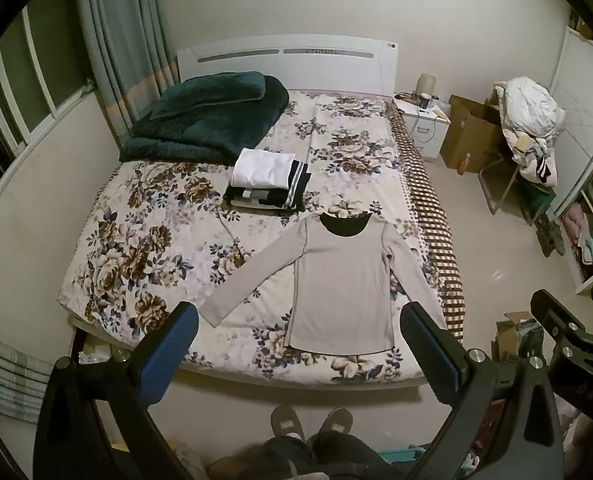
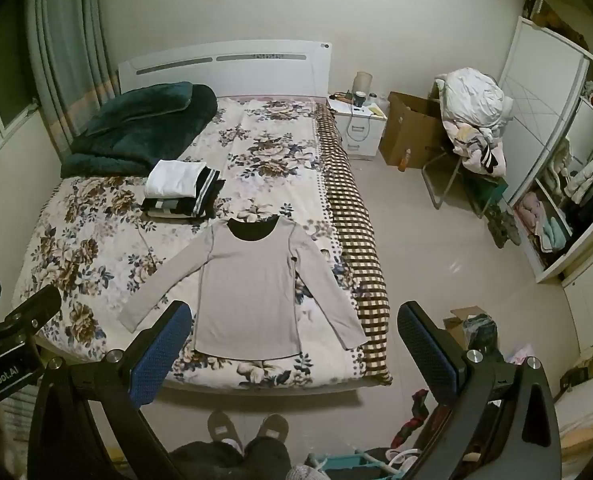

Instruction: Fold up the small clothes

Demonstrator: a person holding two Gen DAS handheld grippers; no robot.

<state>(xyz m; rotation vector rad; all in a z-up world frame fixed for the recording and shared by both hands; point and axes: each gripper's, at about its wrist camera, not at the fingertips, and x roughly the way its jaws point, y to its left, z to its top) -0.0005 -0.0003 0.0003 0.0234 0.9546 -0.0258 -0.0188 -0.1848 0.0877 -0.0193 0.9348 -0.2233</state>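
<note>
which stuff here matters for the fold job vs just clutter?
Job:
grey long-sleeve shirt, spread flat on bed
folded stack behind it
left claw, right claw, both open, empty

Clutter:
green blanket
nightstand
cardboard box
chair pile

The left tongs (image 2: 0,364) carry white lettering reading "GenRobot.AI", seen in the right wrist view; nothing else reads clearly.
</note>
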